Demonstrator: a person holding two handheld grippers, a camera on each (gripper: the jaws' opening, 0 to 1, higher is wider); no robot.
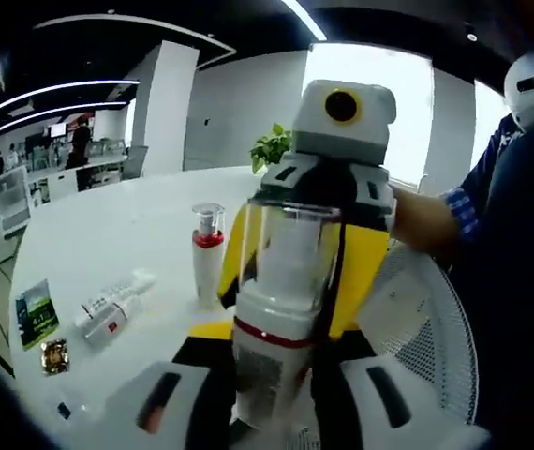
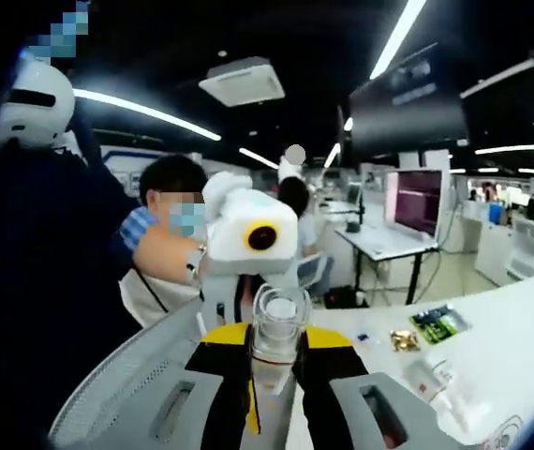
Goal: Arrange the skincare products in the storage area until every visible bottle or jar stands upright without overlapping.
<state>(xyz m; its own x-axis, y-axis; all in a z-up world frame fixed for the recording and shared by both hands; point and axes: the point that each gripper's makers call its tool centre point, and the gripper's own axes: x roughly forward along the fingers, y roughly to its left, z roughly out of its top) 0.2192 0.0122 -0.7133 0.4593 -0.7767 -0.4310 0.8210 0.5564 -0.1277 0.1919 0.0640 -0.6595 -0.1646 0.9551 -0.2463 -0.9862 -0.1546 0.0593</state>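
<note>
Both hand-held grippers seem to have hold of the same bottle (image 1: 281, 309), a white one with a red band and a tall clear cap, held upright in the air over the near edge of the white counter (image 1: 108, 234). In the left gripper view the left hand-held gripper (image 1: 272, 398) has its jaws closed against the bottle's lower body, while the right hand-held gripper (image 1: 337, 187) faces it from the far side, its yellow-and-black jaws flanking the clear cap. In the right gripper view the right hand-held gripper (image 2: 274, 389) has its jaws drawn in on the clear top (image 2: 278, 328), though I cannot tell how firmly they pinch it. A white mesh basket (image 1: 426, 319) lies just beside and below the bottle, at the person's side of the counter; that looks like the storage area. Further out on the counter a second pump bottle (image 1: 207, 248) with a red collar stands upright, and a tube (image 1: 112, 305) lies flat near the left edge, beside a green card (image 1: 36, 314) and a small gold packet (image 1: 54, 356). To my eye the step is a handover or a joint placing. It would go best if one gripper keeps a firm grip low on the body while the other lets go cleanly, since the smooth cap could slip or pull off. Then the bottle should go straight down, clear of the others.
</note>
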